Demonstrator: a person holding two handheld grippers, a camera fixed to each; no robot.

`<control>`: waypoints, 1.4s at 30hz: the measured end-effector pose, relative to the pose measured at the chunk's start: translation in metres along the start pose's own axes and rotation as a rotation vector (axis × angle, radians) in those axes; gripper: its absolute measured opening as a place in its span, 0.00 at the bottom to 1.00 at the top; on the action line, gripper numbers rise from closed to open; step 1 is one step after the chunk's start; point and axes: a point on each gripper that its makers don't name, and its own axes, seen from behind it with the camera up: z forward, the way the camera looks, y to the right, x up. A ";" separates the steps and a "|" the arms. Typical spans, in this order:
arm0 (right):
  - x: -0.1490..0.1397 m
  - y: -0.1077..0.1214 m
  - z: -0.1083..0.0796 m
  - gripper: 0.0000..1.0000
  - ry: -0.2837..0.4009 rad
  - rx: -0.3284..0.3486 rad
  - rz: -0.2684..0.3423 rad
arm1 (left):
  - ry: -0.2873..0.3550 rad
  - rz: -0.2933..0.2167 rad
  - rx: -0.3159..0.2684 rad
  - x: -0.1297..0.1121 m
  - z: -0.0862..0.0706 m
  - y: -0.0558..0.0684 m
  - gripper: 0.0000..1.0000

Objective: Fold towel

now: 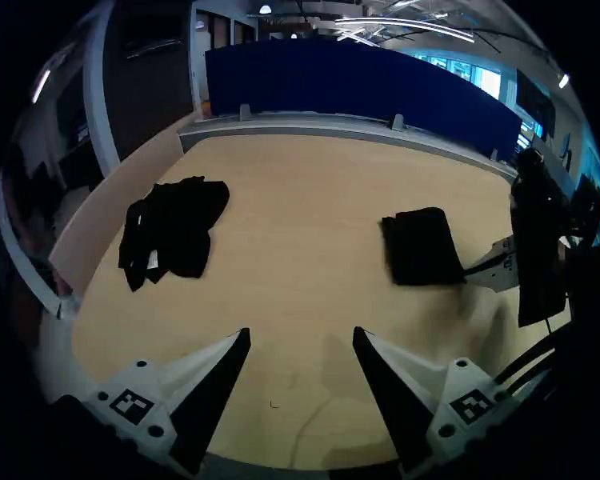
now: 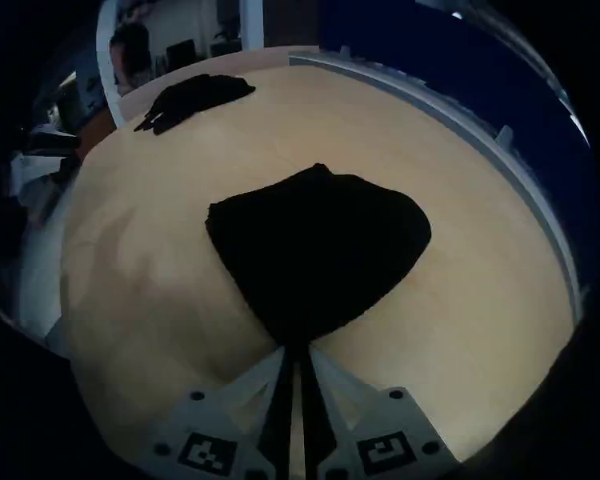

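Note:
A folded black towel (image 1: pixel 422 244) lies flat on the light wooden table (image 1: pixel 300 208), to the right of centre. In the right gripper view the same folded towel (image 2: pixel 320 240) narrows to a corner that runs in between my right gripper's (image 2: pixel 298 352) fingers, which are shut on it. The left gripper view shows that right gripper (image 1: pixel 492 270) at the towel's right edge. My left gripper (image 1: pixel 300 352) hovers open over bare table near the front edge, holding nothing. A crumpled black towel (image 1: pixel 172 228) lies at the table's left; it appears far off in the right gripper view (image 2: pixel 192 96).
A blue partition (image 1: pixel 356 80) and a grey rail (image 1: pixel 340 124) run along the table's far edge. The white table rim (image 1: pixel 100 208) curves along the left. Bare wood separates the two towels.

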 end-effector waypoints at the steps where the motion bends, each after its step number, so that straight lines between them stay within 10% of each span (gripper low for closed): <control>1: 0.003 0.002 -0.002 0.05 0.006 -0.006 -0.003 | 0.000 0.000 0.000 0.000 0.000 0.000 0.95; 24: 0.134 0.048 -0.123 0.05 0.247 -0.117 -0.055 | 0.051 0.036 -0.026 0.033 0.000 0.014 0.95; 42: 0.131 0.097 -0.181 0.05 0.275 -0.199 -0.018 | 0.072 0.063 -0.065 0.055 0.007 0.030 0.95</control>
